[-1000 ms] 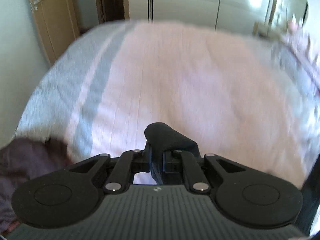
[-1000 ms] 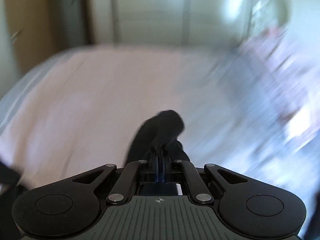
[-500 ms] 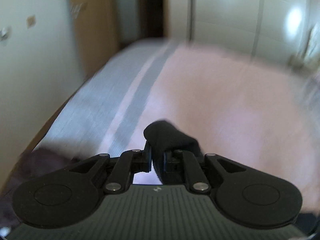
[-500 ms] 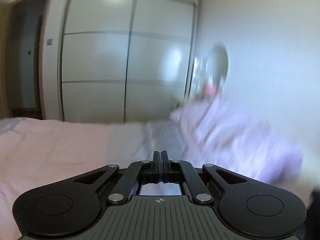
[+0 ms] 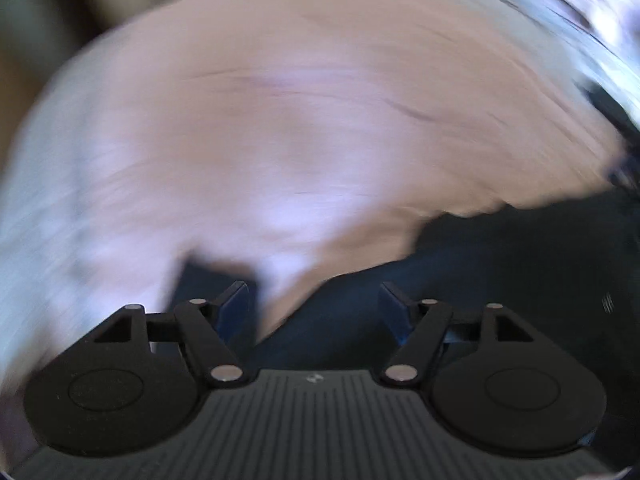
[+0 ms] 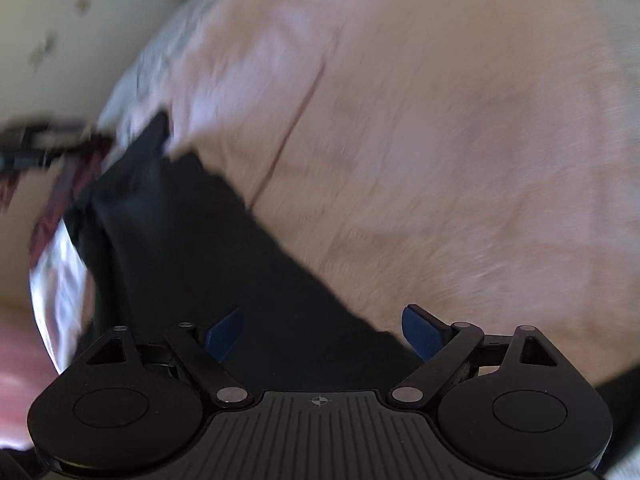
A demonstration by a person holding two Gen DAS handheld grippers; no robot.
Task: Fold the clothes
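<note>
A black garment (image 5: pixel 500 280) lies spread on the pink bedspread (image 5: pixel 320 120), filling the lower right of the left wrist view. My left gripper (image 5: pixel 314 308) is open just above its edge, nothing between the blue pads (image 5: pixel 232 306). In the right wrist view the same black garment (image 6: pixel 192 264) stretches from under the gripper toward the upper left. My right gripper (image 6: pixel 322 332) is open over it, holding nothing. Both views are motion-blurred.
The pink bedspread (image 6: pixel 460 140) covers most of both views, with a grey-white striped border (image 5: pixel 36 208) at the left. A dark reddish cloth (image 6: pixel 68 184) hangs at the bed's left edge by a cream wall (image 6: pixel 60 40).
Both grippers opened and let go of the black garment, which now lies on the bed. Both cameras swung down from the room toward the bedspread.
</note>
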